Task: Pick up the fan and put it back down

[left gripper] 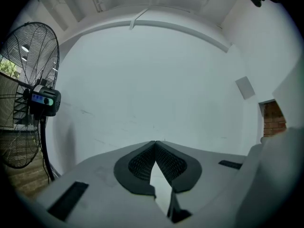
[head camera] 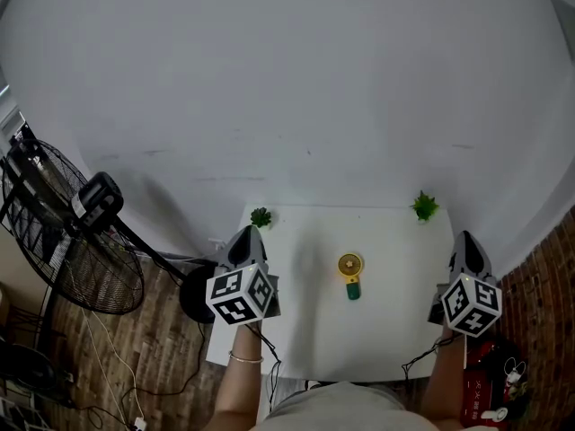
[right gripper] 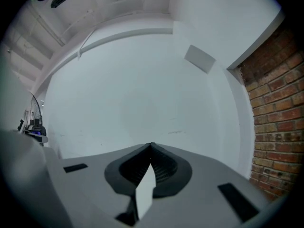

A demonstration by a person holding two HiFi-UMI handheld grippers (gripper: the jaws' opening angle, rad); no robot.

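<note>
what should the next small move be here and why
Probably open the right gripper and ease it inward toward the small yellow fan. It and the left gripper are both shut, empty and out at the side edges of the table, while the fan sits untouched mid-table.

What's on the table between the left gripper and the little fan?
Nothing. In the head view, only bare white table separates the left gripper from the fan.

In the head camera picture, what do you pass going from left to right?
big standing fan → left gripper → little yellow fan → right gripper
</note>
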